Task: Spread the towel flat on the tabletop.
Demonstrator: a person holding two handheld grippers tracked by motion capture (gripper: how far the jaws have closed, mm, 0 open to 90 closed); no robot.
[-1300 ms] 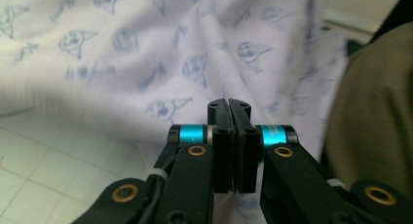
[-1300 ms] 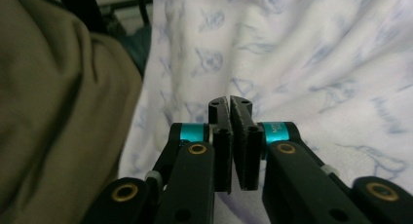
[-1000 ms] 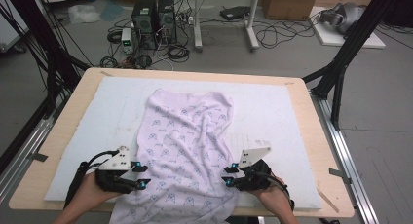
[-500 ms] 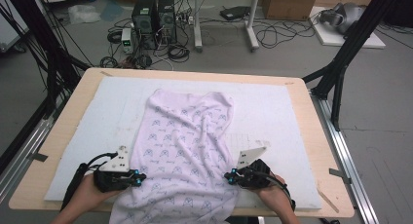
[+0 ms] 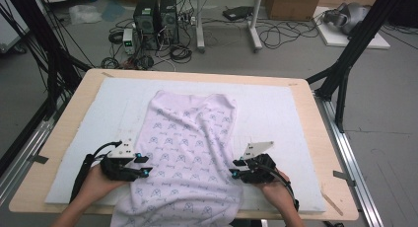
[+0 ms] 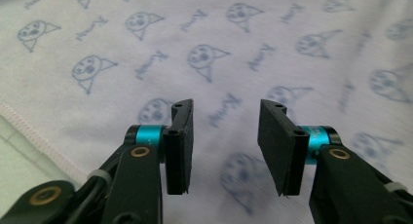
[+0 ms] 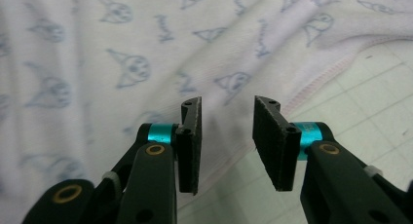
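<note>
- I see the cloth [image 5: 190, 153] lying lengthwise down the middle of the white mat [image 5: 286, 113], pale with a blue cartoon print, its near end hanging over the table [image 5: 74, 94] edge towards me.
- It lies wrinkled, with a long fold running down its right half.
- My left gripper [image 5: 144, 166] sits at the cloth's left edge, near the close end; my left hand [image 5: 96, 180] holds it from behind.
- Its jaws have just been opening and now stand apart, with printed cloth beneath them and nothing pinched between the pads [image 6: 180, 146].
- My right gripper [image 5: 233, 169] sits at the cloth's right edge, level with the left one, held by my right hand [image 5: 273, 190].
- Its jaws have also just been opening; they stand apart above the pink-stitched hem [image 7: 311, 85], with nothing between them.
- Beyond the table, computer towers [image 5: 155, 15] and cables lie on the floor.
</note>
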